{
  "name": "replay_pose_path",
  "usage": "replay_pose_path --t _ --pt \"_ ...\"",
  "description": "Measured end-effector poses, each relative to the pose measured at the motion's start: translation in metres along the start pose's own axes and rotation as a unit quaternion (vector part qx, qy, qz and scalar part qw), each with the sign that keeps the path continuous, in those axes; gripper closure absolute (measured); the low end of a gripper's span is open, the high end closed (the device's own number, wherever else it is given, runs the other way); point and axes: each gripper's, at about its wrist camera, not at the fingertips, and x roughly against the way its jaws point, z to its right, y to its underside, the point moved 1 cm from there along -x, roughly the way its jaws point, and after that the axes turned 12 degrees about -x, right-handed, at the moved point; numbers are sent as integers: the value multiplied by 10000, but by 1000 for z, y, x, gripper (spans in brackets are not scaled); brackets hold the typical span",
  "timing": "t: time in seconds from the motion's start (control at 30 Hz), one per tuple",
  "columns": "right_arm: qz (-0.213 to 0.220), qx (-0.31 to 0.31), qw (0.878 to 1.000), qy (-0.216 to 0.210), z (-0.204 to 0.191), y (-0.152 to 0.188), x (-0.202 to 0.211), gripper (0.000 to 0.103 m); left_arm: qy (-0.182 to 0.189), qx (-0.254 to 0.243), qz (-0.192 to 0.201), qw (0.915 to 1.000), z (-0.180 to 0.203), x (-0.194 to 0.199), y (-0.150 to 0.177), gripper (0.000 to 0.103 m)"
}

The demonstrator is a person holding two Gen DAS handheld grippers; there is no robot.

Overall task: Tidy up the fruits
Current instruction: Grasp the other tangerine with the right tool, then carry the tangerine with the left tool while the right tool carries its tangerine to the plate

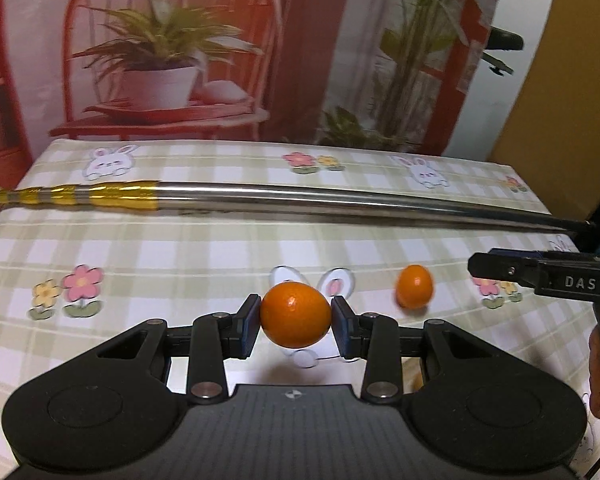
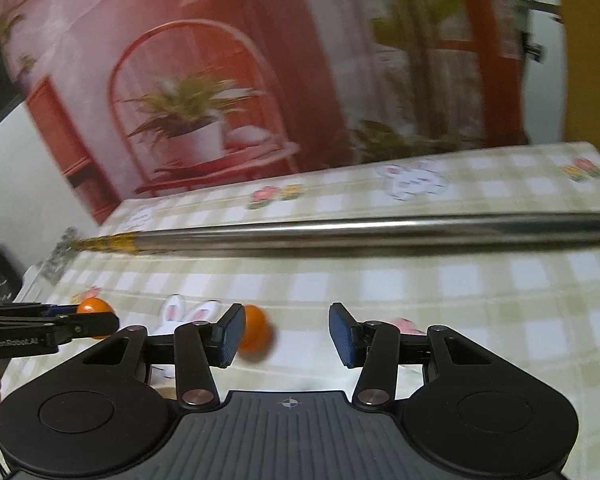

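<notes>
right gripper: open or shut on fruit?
Open. The right gripper pads stand apart; the loose orange sits beyond its left pad, not clamped.

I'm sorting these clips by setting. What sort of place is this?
Likely a staged home-style tabletop set, not a real room: a printed backdrop of chair and potted plants hangs behind a table with a bunny-and-flower checked cloth; a metal pole lies across it.
</notes>
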Motion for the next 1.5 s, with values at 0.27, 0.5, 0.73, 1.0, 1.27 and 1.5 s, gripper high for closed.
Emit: replay_pose_path --t 0.27,0.5,0.73,1.0,1.27,1.5 --pt "-435 377 9983 -9 -36 -6 -42 62 -49 241 29 9997 -15 11 11 63" --pt "-853 219 9955 337 -42 -5 -69 63 44 329 31 9994 -15 9 20 63" --pt "-1101 -60 9928 476 -37 0 -83 69 114 373 59 9992 -16 11 26 63" --pt "-1074 -76 9930 489 -37 2 -80 70 161 436 66 9989 -15 17 32 63" --pt "-782 153 9963 319 -49 8 -52 76 208 444 100 9987 -8 26 37 63" --pt "-650 626 9951 391 -63 16 -32 85 267 427 137 9986 1 32 41 63"
